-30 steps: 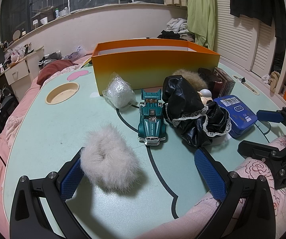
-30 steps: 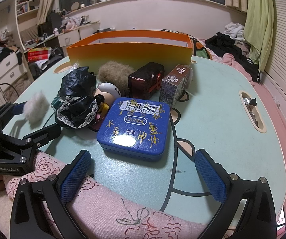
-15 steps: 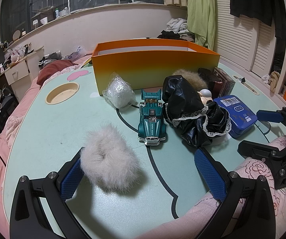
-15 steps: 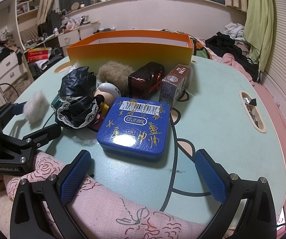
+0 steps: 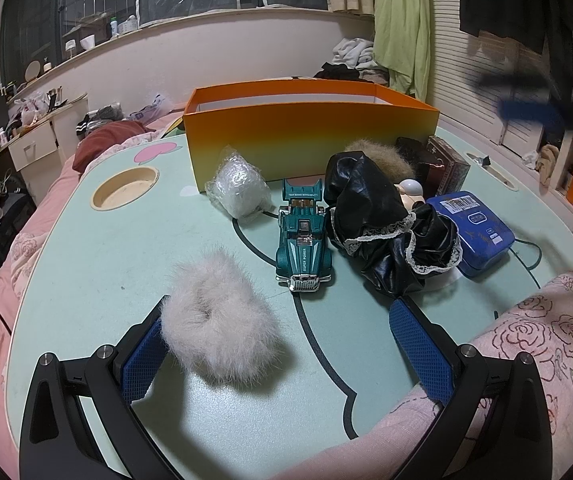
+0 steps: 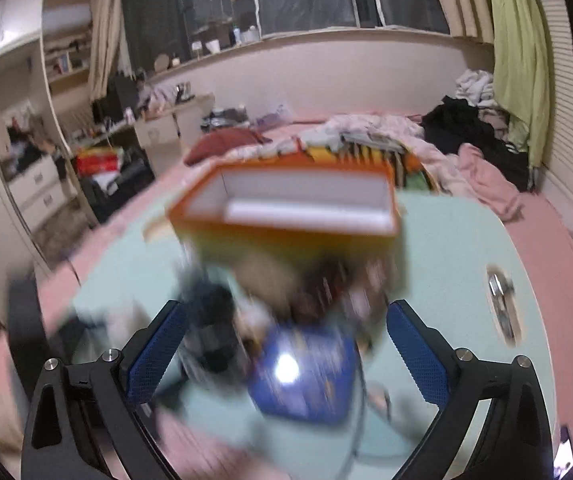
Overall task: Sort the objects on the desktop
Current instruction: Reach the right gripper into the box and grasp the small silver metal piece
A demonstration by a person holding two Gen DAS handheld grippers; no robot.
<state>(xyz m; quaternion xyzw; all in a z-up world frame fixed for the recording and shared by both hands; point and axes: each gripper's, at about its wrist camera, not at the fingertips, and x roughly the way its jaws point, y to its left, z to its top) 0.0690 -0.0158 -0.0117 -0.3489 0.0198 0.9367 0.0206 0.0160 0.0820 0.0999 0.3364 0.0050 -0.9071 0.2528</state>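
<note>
On the pale green table [image 5: 86, 264] lie a white fur scrunchie [image 5: 216, 316], a teal toy car [image 5: 304, 236], a clear wrapped bundle [image 5: 238, 192], a black lace-trimmed cloth [image 5: 386, 236] and a blue tin [image 5: 472, 228]. An orange box [image 5: 306, 136] stands behind them, open on top. My left gripper [image 5: 286, 354] is open, low over the near edge, its left pad beside the scrunchie. My right gripper [image 6: 286, 354] is open and raised; its view is blurred, showing the orange box [image 6: 294, 216] and the blue tin [image 6: 306, 372] below. It appears as a blur at the upper right [image 5: 542, 100] of the left wrist view.
A brown fur piece [image 5: 382, 156], a dark box [image 5: 446, 168] and a small doll head [image 5: 412, 190] crowd behind the black cloth. A round cup recess [image 5: 126, 194] sits at the table's left. Pink bedding [image 5: 546, 328] lies at the near right edge.
My right gripper has lifted quickly off the near edge and now looks down from higher up, its view blurred. The left gripper and the table objects have not moved.
</note>
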